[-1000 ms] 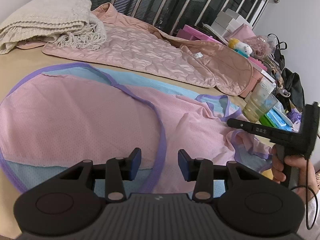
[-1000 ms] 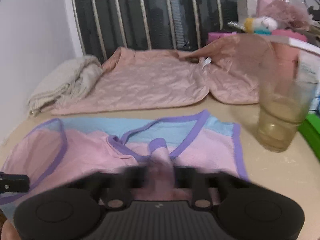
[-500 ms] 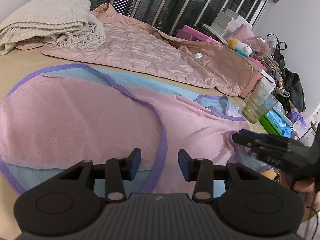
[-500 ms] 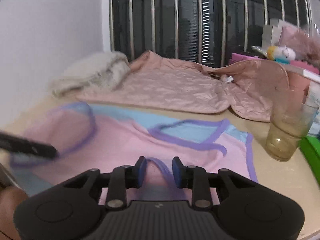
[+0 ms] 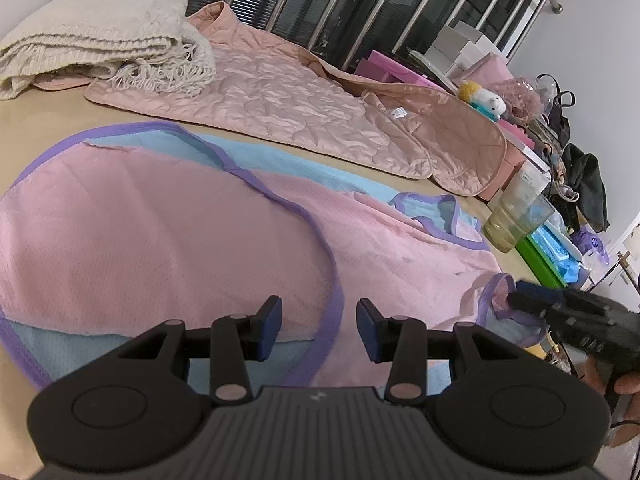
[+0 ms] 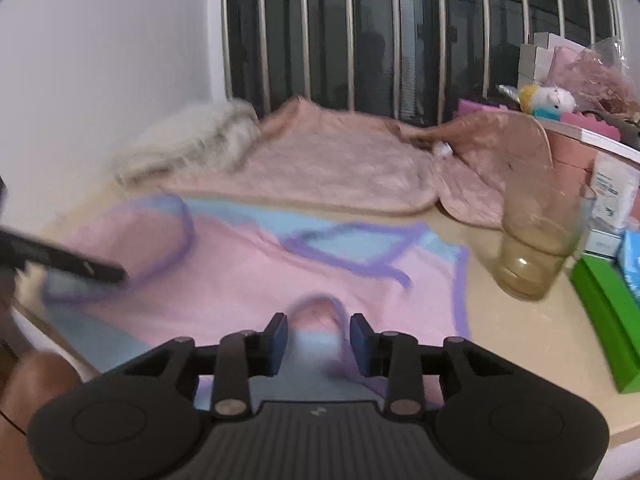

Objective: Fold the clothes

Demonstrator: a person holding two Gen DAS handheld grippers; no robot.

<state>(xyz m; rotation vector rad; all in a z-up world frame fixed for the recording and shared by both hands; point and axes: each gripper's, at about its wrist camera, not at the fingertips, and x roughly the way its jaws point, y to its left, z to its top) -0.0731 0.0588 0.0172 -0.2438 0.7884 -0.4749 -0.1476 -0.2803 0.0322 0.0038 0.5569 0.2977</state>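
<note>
Garment: pink mesh vest with purple trim and blue lining (image 5: 168, 240), flat on beige tabletop (image 5: 44, 120), long axis 9 to 3 o'clock, neckline toward 3.
Quilted peach jacket (image 5: 288, 100): at 12, apart.
Cream knitted blanket (image 5: 92, 44): at 11.
Clear drinking glass (image 6: 540, 248): at 2, beside hem.
Left gripper (image 5: 319, 328): jaws spread wide, empty, over purple trim.
Right gripper (image 6: 319, 344): jaws apart, purple-edged strap loop (image 6: 320, 312) between, unclamped.

Both wrist views look low, close across the same pink garment (image 5: 168, 240).

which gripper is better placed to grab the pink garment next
Right, probably. The right gripper is open with a raised purple-trimmed fold between its fingers; the left gripper is open over the flat pink garment.
</note>
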